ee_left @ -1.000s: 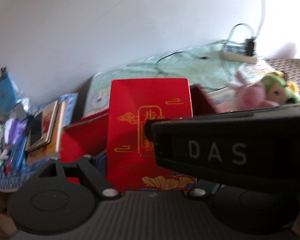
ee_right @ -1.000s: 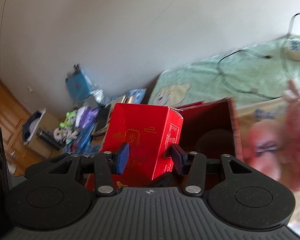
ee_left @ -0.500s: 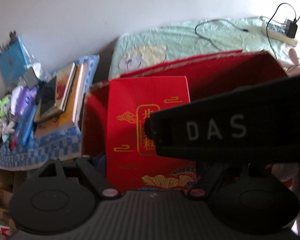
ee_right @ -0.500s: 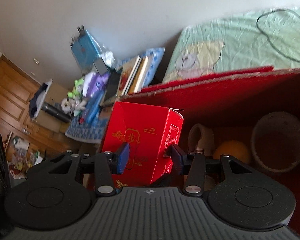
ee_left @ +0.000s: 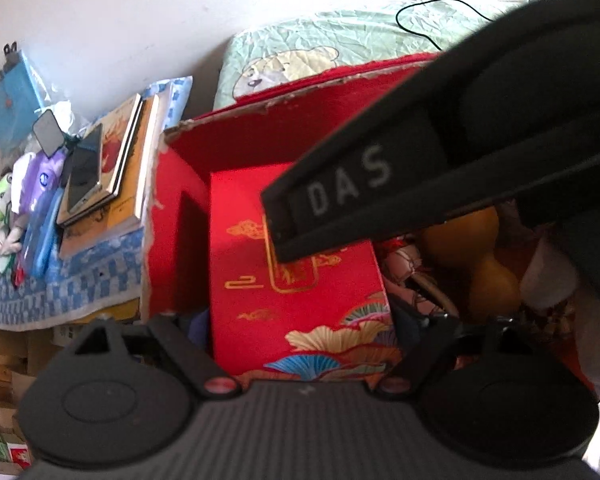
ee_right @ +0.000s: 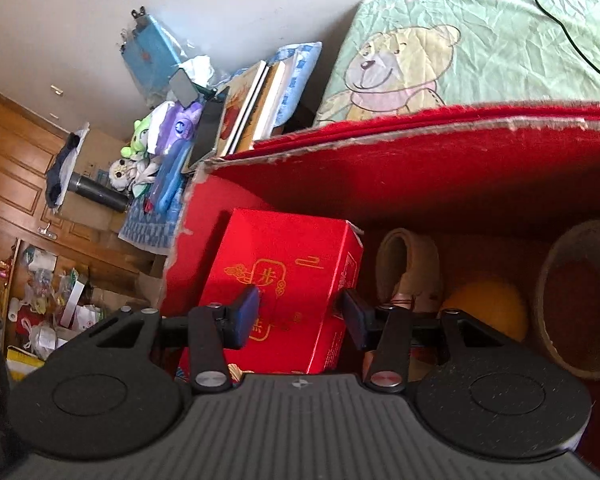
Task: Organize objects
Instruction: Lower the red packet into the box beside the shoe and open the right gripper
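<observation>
Lowered since half a second ago, the red gift box (ee_right: 284, 280) now sits inside the big red carton (ee_right: 420, 168), at its left end beside a gourd (ee_right: 488, 308). Both the right tool (ee_right: 298, 312) and left tool (ee_left: 300, 332) are clamped on it.

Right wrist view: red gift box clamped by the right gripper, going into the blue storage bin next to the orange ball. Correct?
Not quite: the storage bin is red, not blue, as the right wrist view shows. The rest holds: the right gripper clamps the red gift box, with the orange ball nearby.
</observation>
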